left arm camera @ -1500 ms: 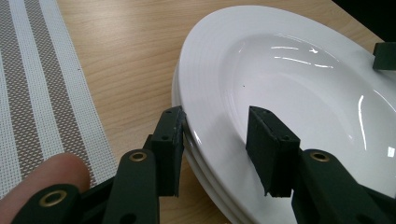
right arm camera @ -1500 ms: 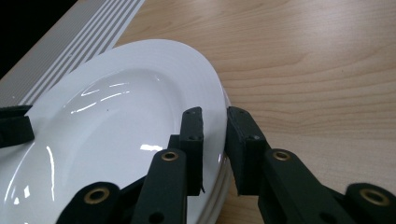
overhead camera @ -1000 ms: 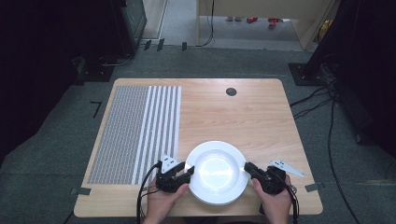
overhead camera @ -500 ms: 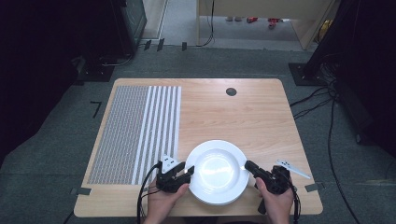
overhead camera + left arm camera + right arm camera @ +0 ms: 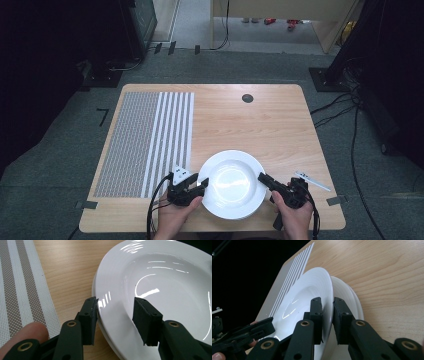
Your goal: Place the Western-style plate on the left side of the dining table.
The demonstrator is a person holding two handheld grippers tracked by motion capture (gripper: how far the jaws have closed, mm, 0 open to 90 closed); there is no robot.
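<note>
**Currently on the table: stacked white plates, one rim in each gripper**

Presently, the top plate (image 5: 231, 184) is sitting near the front edge of the wooden table (image 5: 260, 125), between the person's two hands, and it is holding nothing in its bowl but glare from the lights. At least one lower plate (image 5: 352, 298) is lying beneath it; in the right gripper view its rim is peeking out on the far side of the top one.

- Left gripper (image 5: 200, 183): sitting at the top plate's left rim. In the left gripper view (image 5: 117, 317) its jaws are straddling that rim, one outside the edge and one over the bowl. They have just been widening, and a gap is showing at the inner pad, so the rim is lying between them without being pinched.
- Right gripper (image 5: 263, 179): sitting at the top plate's right rim. In the right gripper view (image 5: 327, 320) its jaws are pressing together on the rim, pinching it.
- Striped placemat (image 5: 150, 140): lying to the left of the plates, nothing on it.
- Small white object (image 5: 312, 180): lying just right of the right gripper; too small to identify.
</note>
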